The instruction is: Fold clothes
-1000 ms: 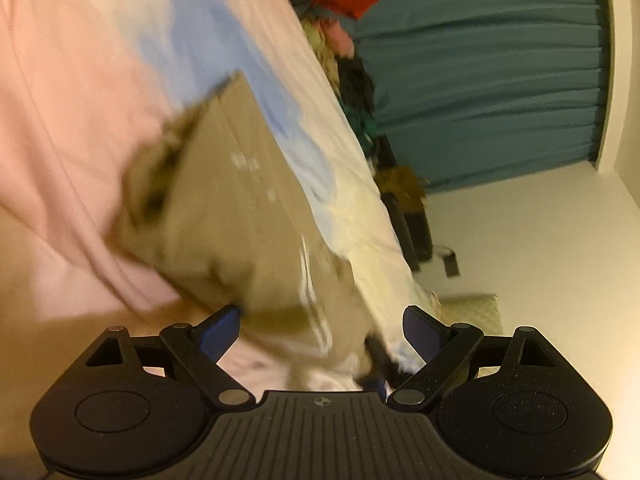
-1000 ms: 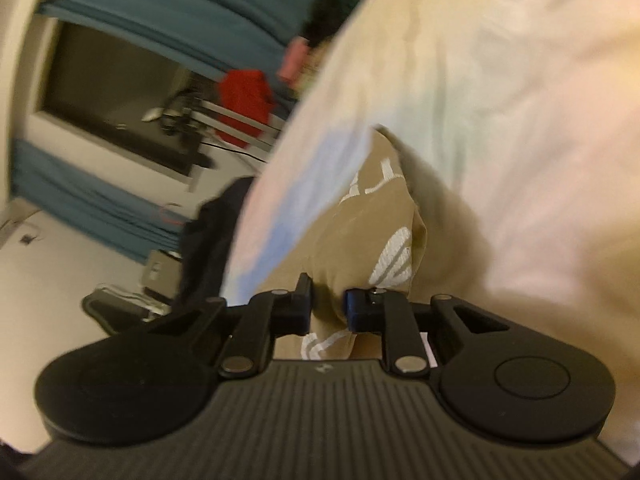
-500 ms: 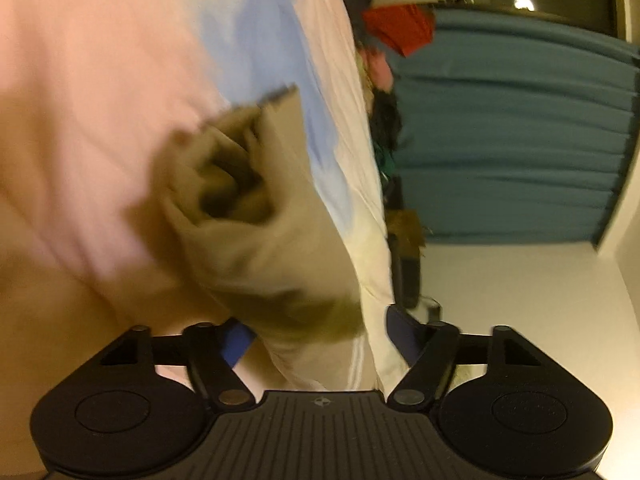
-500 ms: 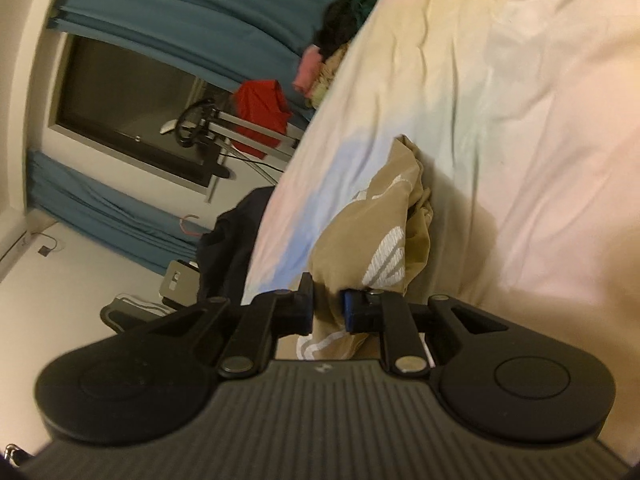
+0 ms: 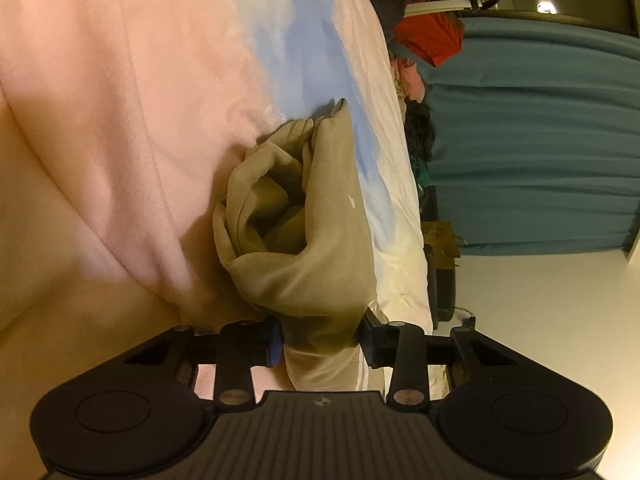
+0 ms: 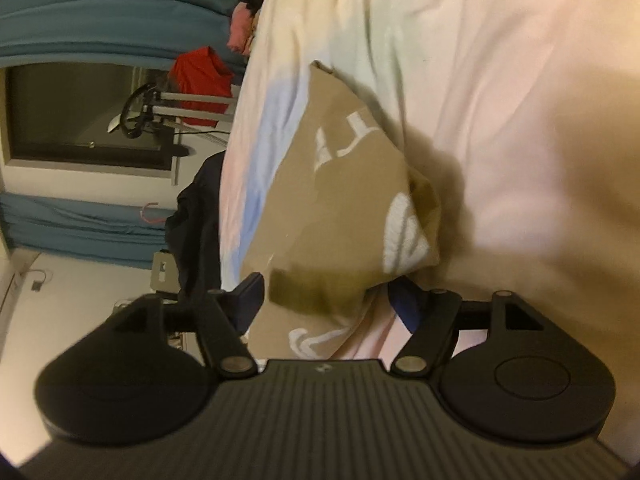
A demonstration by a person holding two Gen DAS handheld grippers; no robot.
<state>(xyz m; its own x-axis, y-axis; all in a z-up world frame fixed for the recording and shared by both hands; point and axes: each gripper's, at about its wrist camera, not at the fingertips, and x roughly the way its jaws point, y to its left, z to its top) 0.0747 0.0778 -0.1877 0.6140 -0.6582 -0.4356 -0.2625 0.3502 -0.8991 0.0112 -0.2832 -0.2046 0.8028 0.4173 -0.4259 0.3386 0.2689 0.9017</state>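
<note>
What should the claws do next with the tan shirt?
Probably shut the right claw on the tan shirt again. That claw is open around the cloth, while the left claw pinches a bunched clump above the bedsheet. Two grips could spread it flat.

Garment (image 5: 308,240) on bed (image 5: 100,120), apparently bunched.

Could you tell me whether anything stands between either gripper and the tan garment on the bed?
Nothing visible does. The tan garment lies bunched on the pastel bedspread, with its near end already between the fingers of the left gripper. In the right wrist view it likewise runs between the spread fingers of the right gripper.
</note>
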